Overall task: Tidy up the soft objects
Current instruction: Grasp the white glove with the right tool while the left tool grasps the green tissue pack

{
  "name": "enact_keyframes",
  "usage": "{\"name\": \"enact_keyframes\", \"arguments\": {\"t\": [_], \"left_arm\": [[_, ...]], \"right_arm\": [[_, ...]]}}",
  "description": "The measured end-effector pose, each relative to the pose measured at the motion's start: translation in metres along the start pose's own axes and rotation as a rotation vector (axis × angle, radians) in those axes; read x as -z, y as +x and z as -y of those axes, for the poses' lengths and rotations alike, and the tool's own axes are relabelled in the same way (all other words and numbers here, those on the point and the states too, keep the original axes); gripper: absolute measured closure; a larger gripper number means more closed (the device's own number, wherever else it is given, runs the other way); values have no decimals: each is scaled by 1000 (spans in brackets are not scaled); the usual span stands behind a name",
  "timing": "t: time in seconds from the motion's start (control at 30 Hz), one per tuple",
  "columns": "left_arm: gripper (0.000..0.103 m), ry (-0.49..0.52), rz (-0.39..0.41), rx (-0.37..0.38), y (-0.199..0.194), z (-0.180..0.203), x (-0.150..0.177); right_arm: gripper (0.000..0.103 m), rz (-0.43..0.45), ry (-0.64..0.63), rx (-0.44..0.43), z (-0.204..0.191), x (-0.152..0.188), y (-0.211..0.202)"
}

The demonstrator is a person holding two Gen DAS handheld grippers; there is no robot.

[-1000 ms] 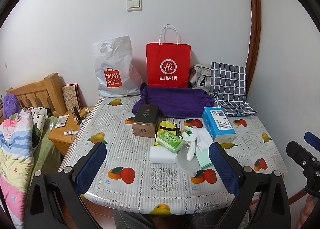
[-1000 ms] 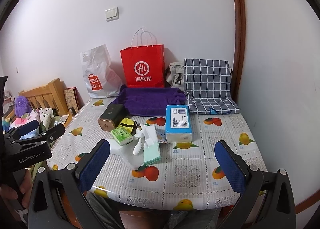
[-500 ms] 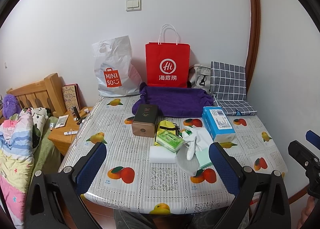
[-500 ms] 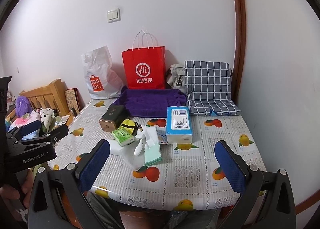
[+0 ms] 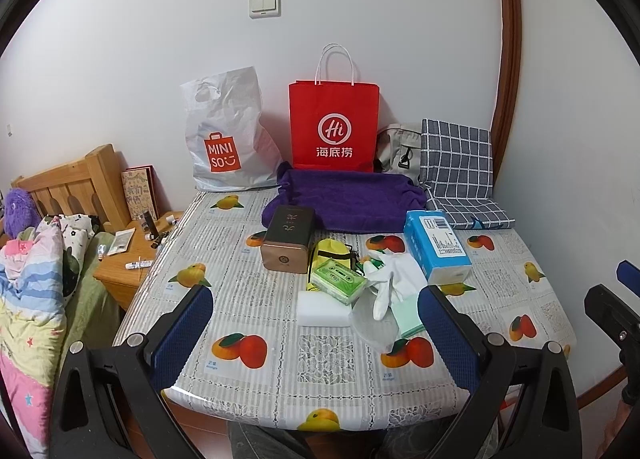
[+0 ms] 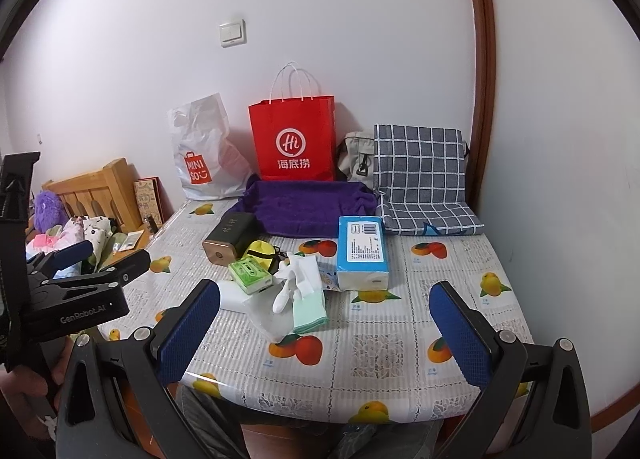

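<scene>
Nothing has moved: both tools (image 5: 316,315) (image 6: 324,315) gape empty, short of the white glove (image 5: 386,291).

Table layout, from the near edge

On the table (image 5: 256,291), the tissue pack (image 5: 436,245) sits at two o'clock, the box (image 5: 287,237) at eleven, the towel (image 5: 348,201) behind, the paper bag (image 5: 334,127) at twelve.
</scene>
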State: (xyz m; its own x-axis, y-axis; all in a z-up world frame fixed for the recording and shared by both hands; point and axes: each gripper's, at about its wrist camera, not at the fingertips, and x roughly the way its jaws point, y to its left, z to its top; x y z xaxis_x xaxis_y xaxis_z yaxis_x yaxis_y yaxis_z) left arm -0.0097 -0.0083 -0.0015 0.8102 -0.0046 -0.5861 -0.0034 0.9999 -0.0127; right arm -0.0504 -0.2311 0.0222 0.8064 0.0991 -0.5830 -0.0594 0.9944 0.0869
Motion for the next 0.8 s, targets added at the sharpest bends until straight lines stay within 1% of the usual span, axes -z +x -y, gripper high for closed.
{"name": "enact_keyframes", "arguments": {"t": [0.1,0.2,0.37,0.5,0.6,0.67,0.8], "left_arm": [[0,-13,-14,-5,10,-8,5],[0,-23,-37,-10,26,-15,7],[0,-32,-109,-12,65,-24,15],[0,-37,-176,-21,97,-27,23],[0,-55,-221,-19,121,-32,31],[0,-70,-248,-10,136,-35,36],[0,-84,-287,4,160,-37,45]], "right_arm": [[0,-11,3,-3,2,1,5],[0,-37,13,0,8,3,21],[0,-106,23,15,18,12,63],[1,-167,-6,-16,19,27,102],[4,-200,-40,-32,17,39,131],[10,-233,-50,-64,16,46,153],[17,-304,-47,-108,11,57,196]]}}
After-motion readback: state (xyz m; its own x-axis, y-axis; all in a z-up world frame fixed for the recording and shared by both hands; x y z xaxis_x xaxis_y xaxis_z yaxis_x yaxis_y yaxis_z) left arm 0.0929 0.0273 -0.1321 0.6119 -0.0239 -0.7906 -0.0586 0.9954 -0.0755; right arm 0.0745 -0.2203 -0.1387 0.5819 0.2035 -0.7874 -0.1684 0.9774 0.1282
